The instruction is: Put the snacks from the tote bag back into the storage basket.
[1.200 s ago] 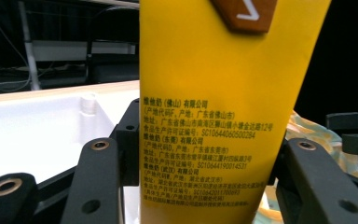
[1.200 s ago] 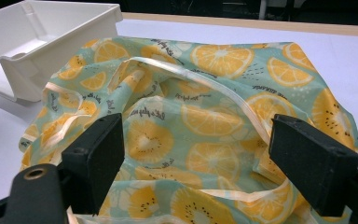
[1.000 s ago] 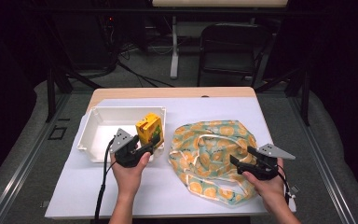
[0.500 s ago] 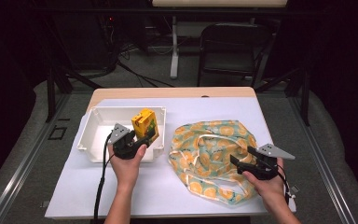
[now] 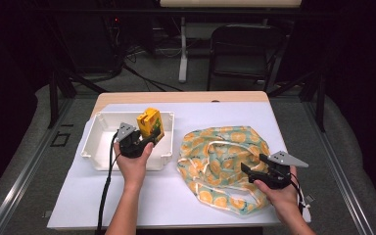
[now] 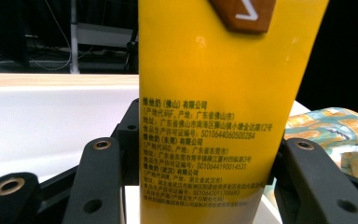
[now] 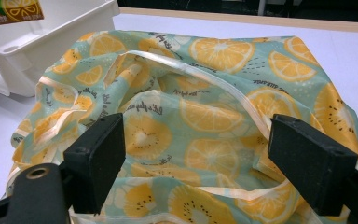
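Observation:
A yellow drink carton (image 5: 150,125) stands upright over the right end of the white tray (image 5: 96,138), with my left gripper (image 5: 148,139) shut on its lower part. In the left gripper view the carton (image 6: 214,116) stands between the two jaws, which press on its sides. I cannot tell whether the carton's base touches the tray floor. A crumpled fruit-print bag (image 5: 223,154) lies right of the tray. My right gripper (image 5: 249,170) hovers at the bag's near right edge, open. The bag (image 7: 205,93) spreads out beyond the wide-apart jaws, which hold nothing.
A white sheet (image 5: 176,196) covers the wooden table (image 5: 181,96). The tray's corner (image 7: 51,42) lies left of the bag. A black chair (image 5: 242,56) and stand legs are on the floor behind the table. The left gripper's cable (image 5: 105,186) trails toward the near edge.
My left gripper has carried the carton away from me and a little left, farther over the tray. The right gripper and the bag have not moved.

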### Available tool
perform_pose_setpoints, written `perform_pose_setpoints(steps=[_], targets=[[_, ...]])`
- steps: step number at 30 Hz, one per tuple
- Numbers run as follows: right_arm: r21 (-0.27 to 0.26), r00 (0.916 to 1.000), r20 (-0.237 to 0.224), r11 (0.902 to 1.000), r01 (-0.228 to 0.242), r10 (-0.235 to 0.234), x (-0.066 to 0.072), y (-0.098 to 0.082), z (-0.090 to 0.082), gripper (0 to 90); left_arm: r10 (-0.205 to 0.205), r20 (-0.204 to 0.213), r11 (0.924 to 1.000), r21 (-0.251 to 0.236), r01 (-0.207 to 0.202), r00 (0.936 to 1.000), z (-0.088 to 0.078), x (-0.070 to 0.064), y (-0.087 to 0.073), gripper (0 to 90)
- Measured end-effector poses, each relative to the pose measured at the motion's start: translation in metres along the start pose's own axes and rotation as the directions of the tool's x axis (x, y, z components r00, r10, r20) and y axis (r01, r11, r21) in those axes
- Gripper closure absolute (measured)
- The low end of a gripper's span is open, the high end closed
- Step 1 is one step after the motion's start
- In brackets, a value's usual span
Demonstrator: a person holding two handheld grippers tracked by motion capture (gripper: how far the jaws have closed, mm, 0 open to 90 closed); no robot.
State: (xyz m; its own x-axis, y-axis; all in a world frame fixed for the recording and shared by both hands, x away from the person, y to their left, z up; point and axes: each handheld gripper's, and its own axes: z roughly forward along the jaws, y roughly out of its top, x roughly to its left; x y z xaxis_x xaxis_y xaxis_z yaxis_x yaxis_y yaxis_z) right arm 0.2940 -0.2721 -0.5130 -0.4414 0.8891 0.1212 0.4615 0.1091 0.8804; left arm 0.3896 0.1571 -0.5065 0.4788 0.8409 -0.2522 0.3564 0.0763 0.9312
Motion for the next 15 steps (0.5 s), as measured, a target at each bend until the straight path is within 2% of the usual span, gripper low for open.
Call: perform_pose_setpoints(steps=[2, 9, 12, 15], targets=[[-0.001, 1.0000, -0.002, 1.0000, -0.001, 0.001, 0.000, 0.000, 0.000, 18.6, 0.020, -0.014, 0.9998, 0.001, -0.020, 0.9997, 0.004, 0.000, 0.001, 52.2], [0.000, 1.0000, -0.004, 1.0000, -0.004, 0.004, -0.001, 0.000, 0.001, 18.6, 0.040, -0.045, 0.9992, 0.012, -0.039, 0.9982, 0.018, -0.001, 0.006, 52.2], [-0.005, 1.0000, -0.007, 1.0000, -0.006, 0.006, 0.000, 0.000, 0.001, 18.7, 0.024, -0.067, 0.9997, 0.010, -0.024, 0.9975, 0.024, 0.001, 0.005, 52.1], [-0.002, 1.0000, -0.005, 1.0000, 0.004, -0.004, 0.001, 0.000, 0.000, 18.7, -0.007, -0.079, 1.0000, 0.005, 0.008, 0.9969, 0.028, 0.003, 0.004, 52.0]])
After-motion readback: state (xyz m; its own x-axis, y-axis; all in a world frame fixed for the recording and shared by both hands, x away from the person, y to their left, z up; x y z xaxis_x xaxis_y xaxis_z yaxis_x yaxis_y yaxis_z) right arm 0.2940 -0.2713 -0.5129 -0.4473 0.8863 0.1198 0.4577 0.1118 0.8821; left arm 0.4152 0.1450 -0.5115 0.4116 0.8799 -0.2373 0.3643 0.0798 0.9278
